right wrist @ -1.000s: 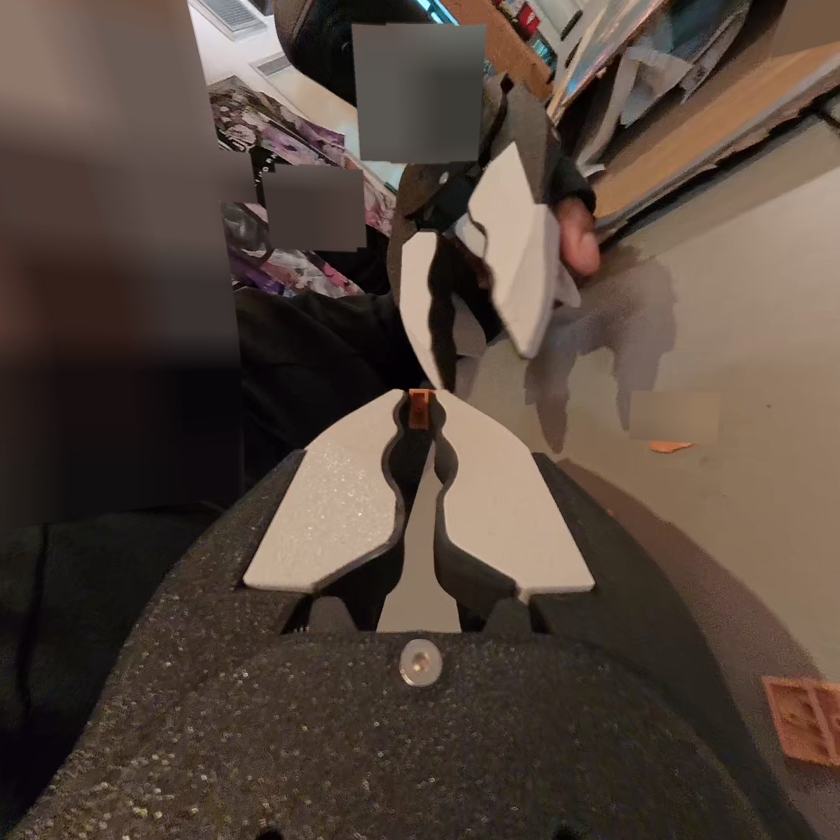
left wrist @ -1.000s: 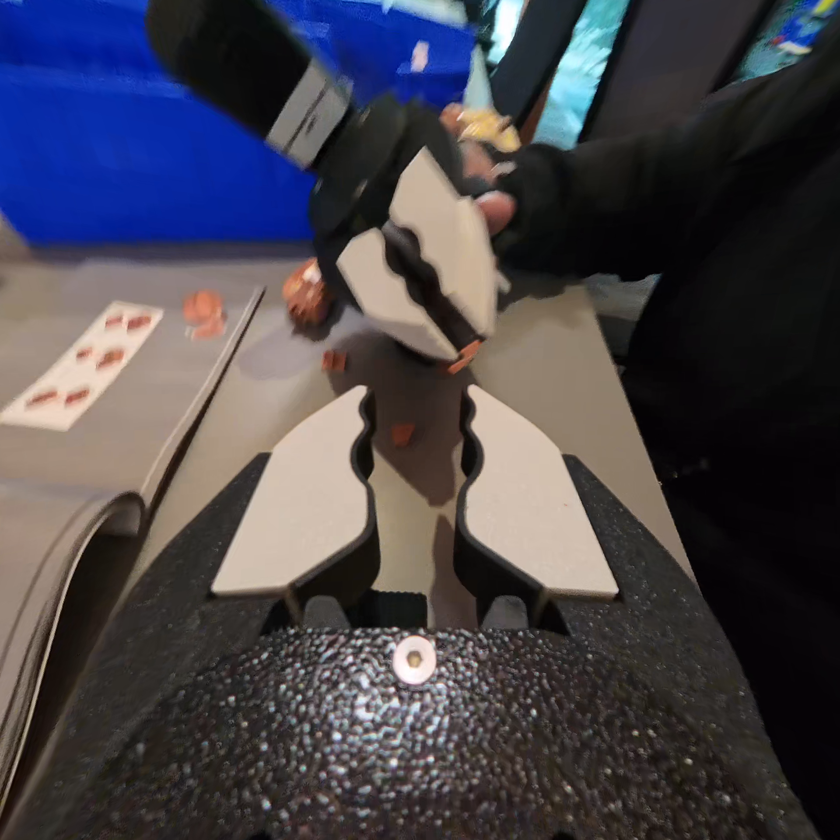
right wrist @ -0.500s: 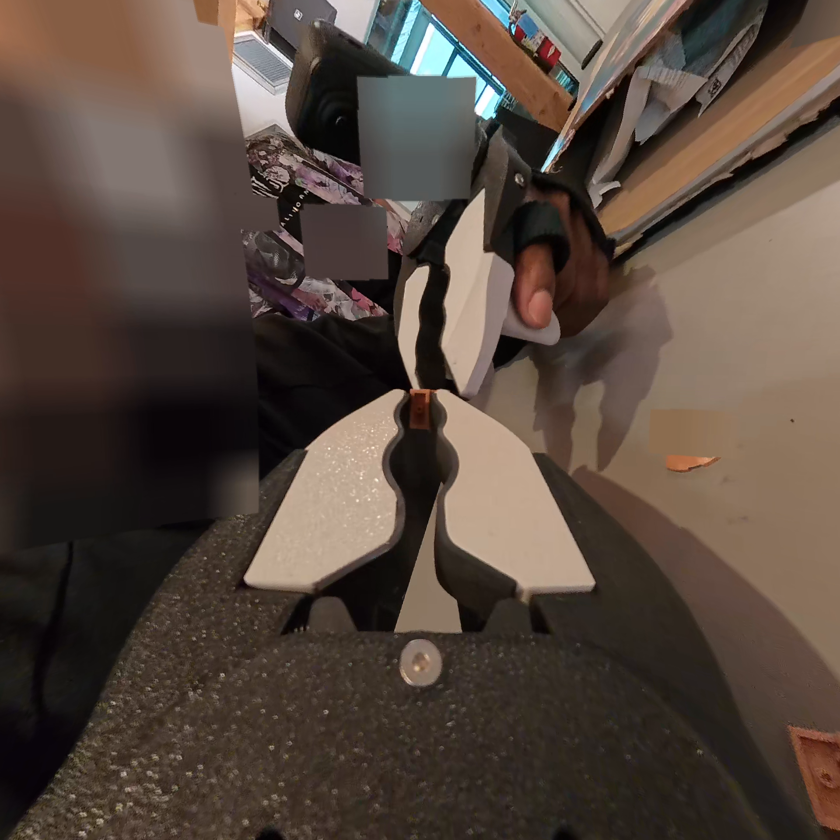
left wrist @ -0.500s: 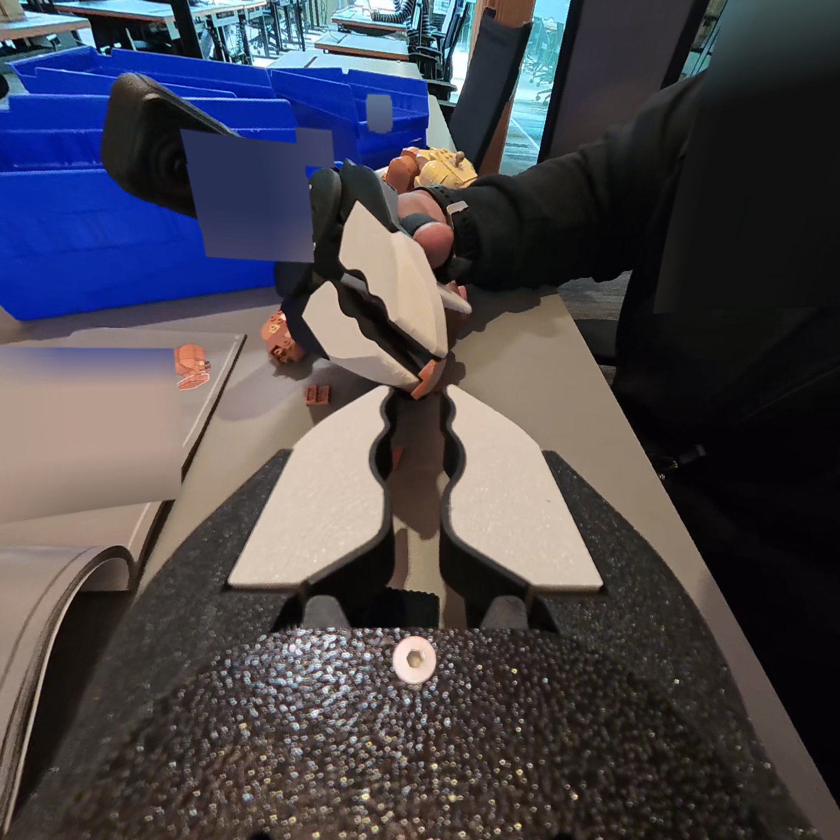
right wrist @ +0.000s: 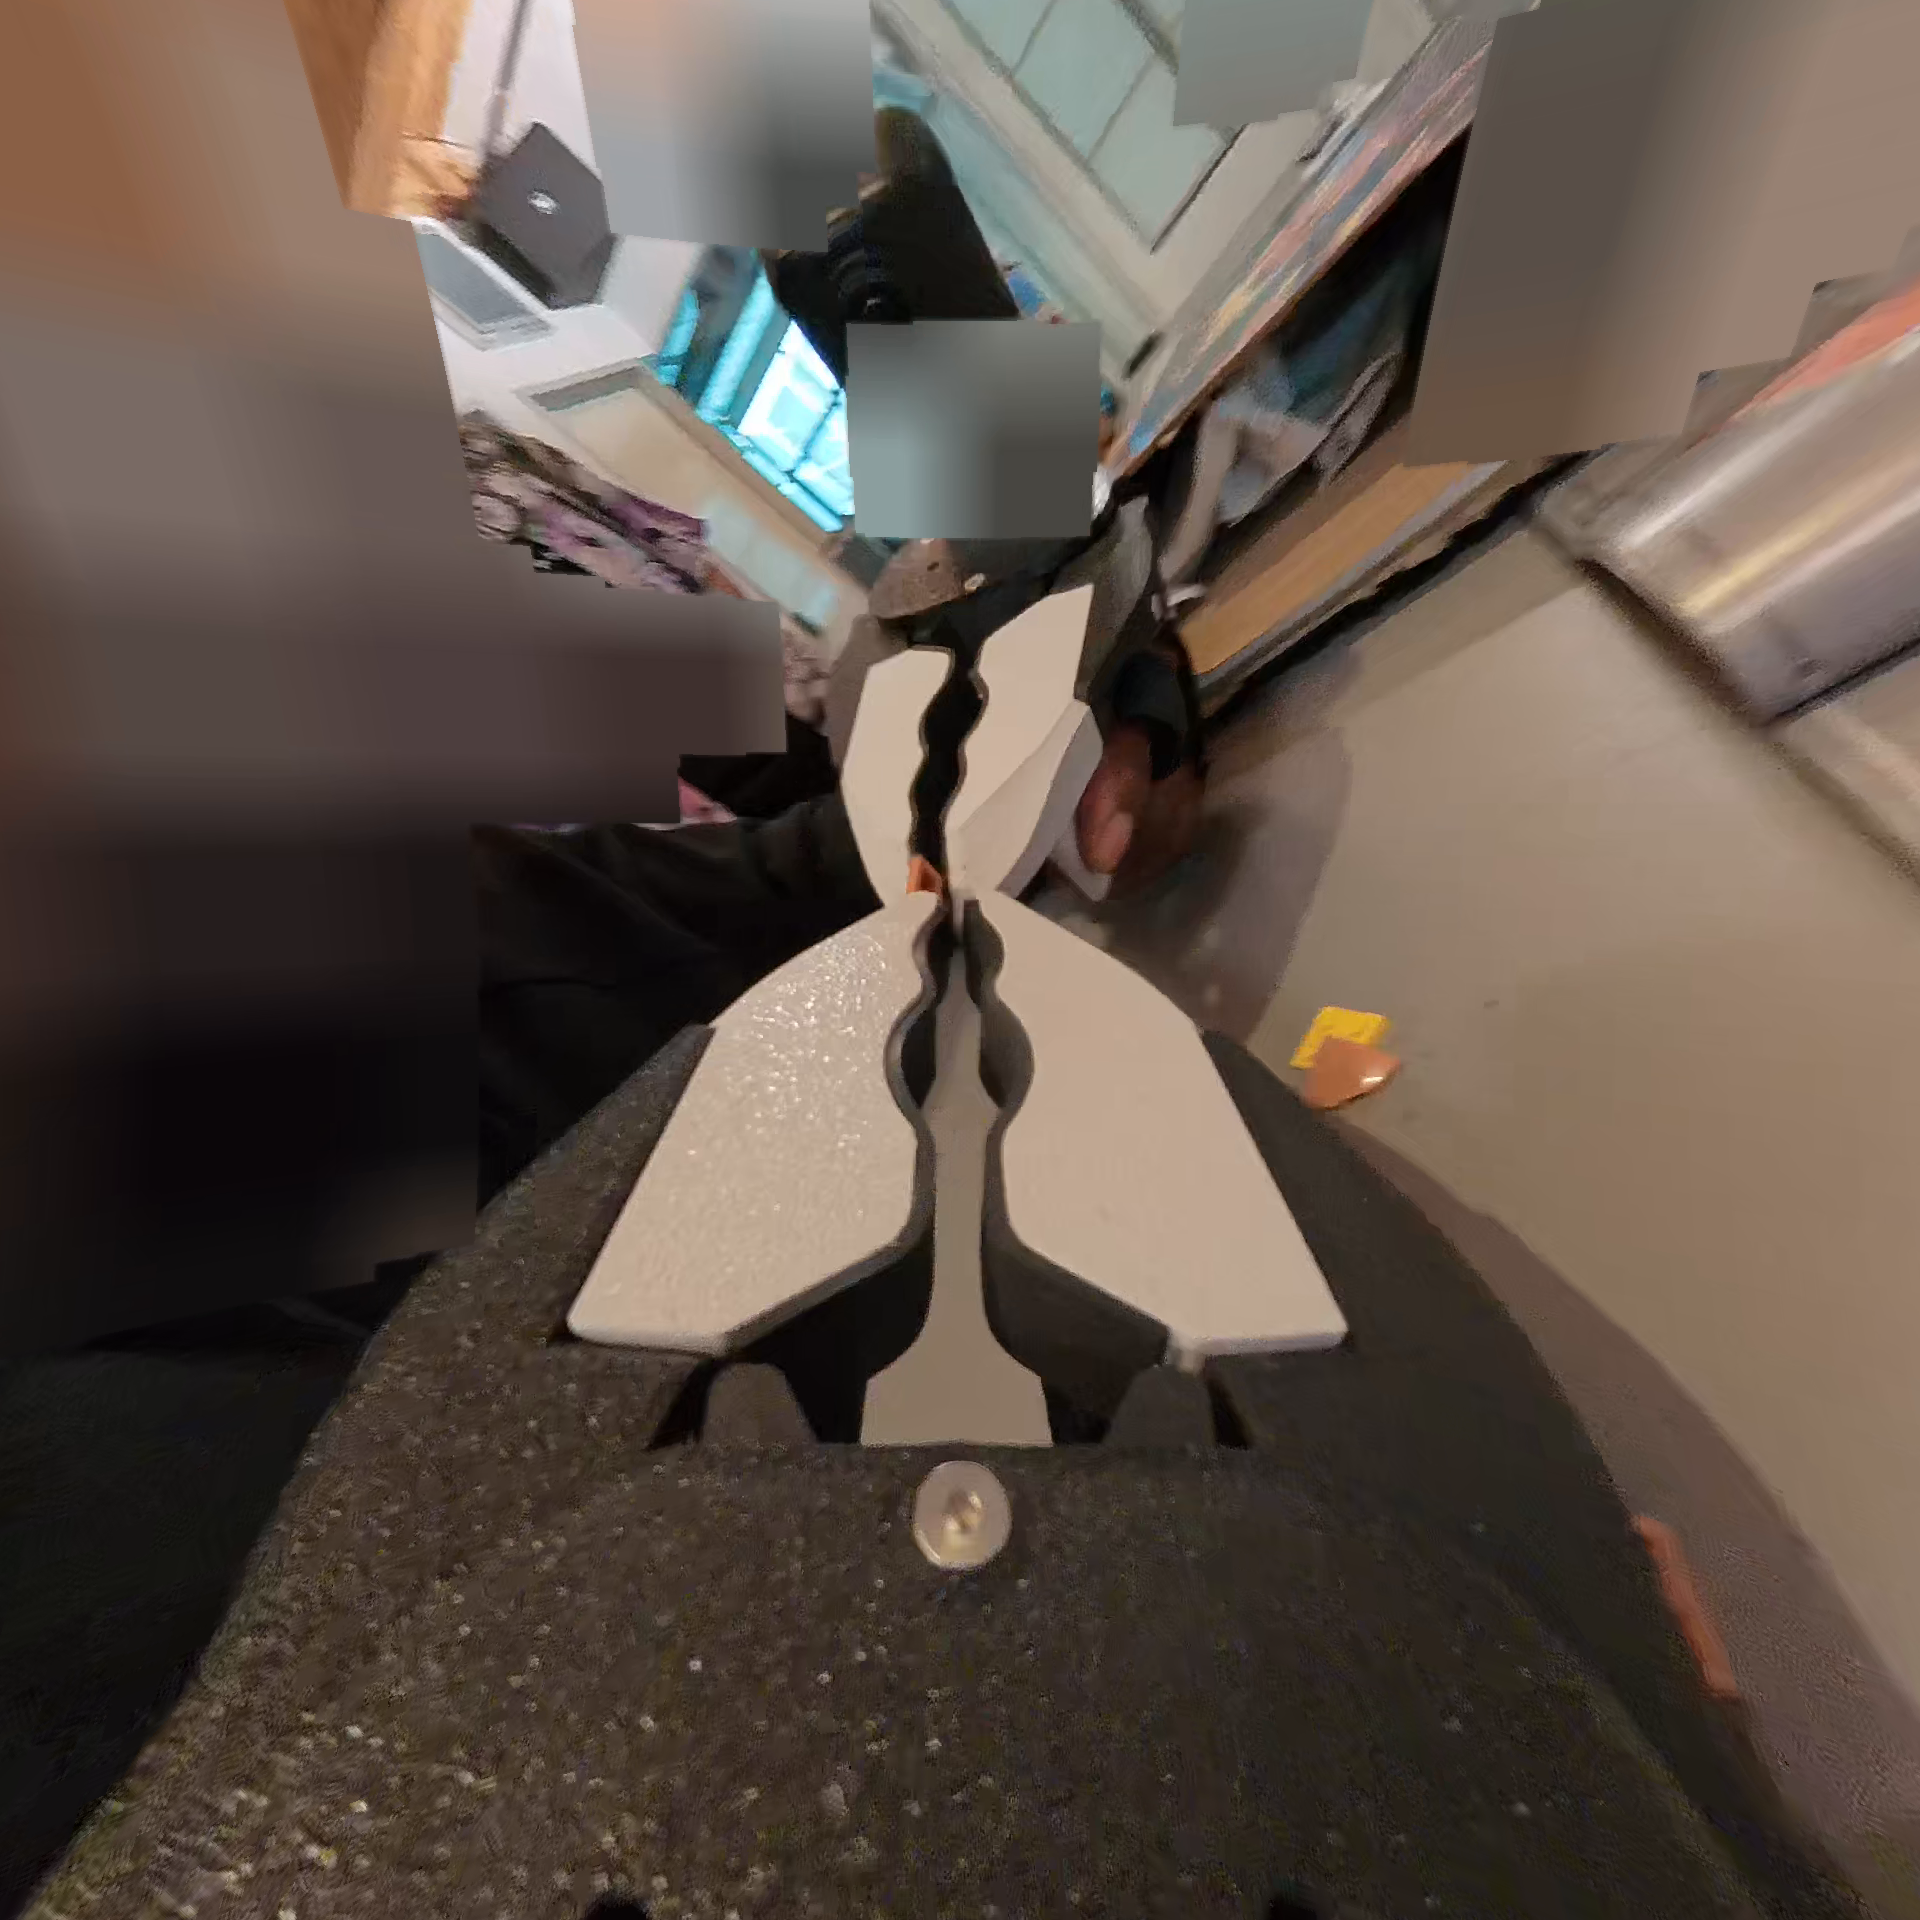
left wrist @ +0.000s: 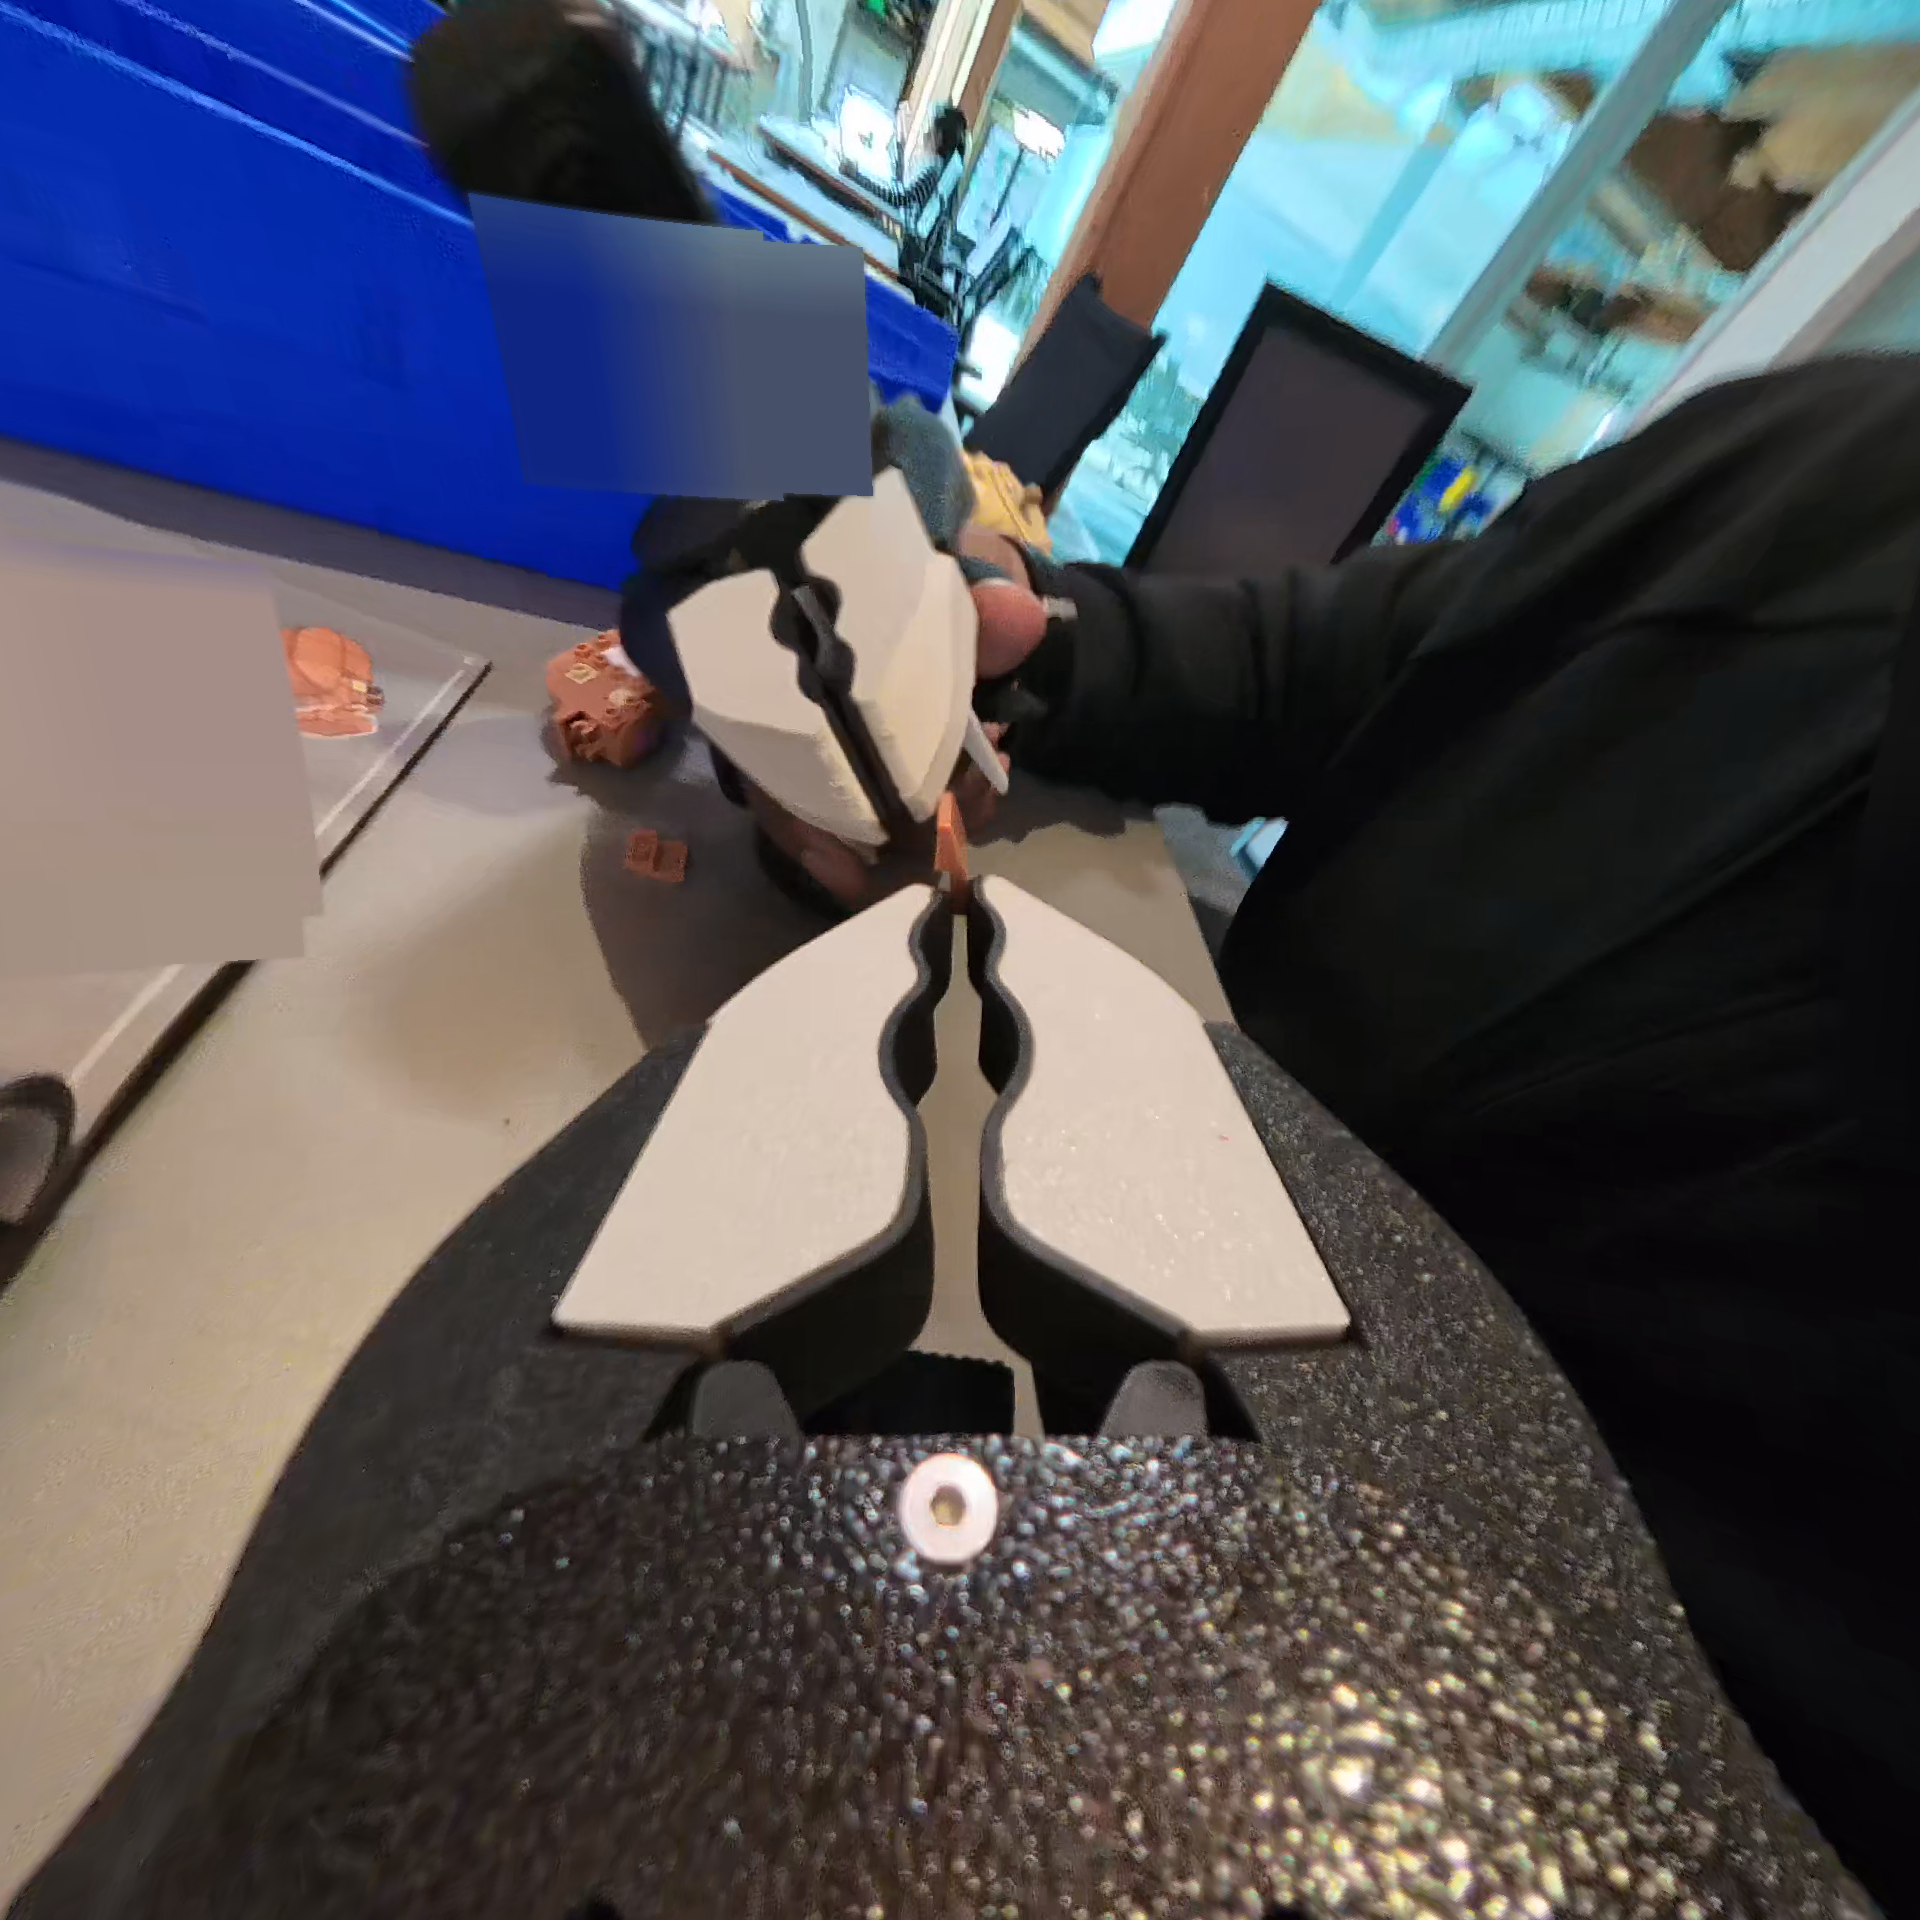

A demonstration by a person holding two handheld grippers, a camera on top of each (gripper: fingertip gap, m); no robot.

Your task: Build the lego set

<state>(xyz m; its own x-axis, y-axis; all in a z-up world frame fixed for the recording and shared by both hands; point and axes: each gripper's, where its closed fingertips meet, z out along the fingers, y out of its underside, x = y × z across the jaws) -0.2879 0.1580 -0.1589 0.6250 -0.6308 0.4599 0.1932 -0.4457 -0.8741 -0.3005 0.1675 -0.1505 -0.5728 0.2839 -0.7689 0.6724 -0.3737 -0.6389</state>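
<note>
Both grippers meet tip to tip over the table [left wrist: 343, 1049], w/ one small orange lego piece [left wrist: 950, 854] between them. In the left wrist view the left gripper [left wrist: 953, 902] has its fingers nearly together and the piece's bottom edge sits right at the tips, center frame. The right gripper [left wrist: 914, 821] comes down from above it, fingers clamped on the piece's upper part.

Right wrist view flips it: right gripper [right wrist: 948, 902] at center w/ fingers pinched on the same piece [right wrist: 923, 879], and the left gripper [right wrist: 940, 862] hangs just above, tips touching the piece. Honestly can't tell if the left one is actually gripping it or just touching.

Stuff only the left view has: a brown partly built lego model [left wrist: 605, 707] on the table at mid left, a small brown brick [left wrist: 655, 856] just below it, an open instruction booklet [left wrist: 395, 717] at the left edge, blue bins [left wrist: 208, 312] upper left.

Only in the right view: a yellow piece [right wrist: 1340, 1034] touching a tan piece [right wrist: 1351, 1075] at mid right, plus a reddish piece [right wrist: 1688, 1631] at lower right, too blurry to make out.
</note>
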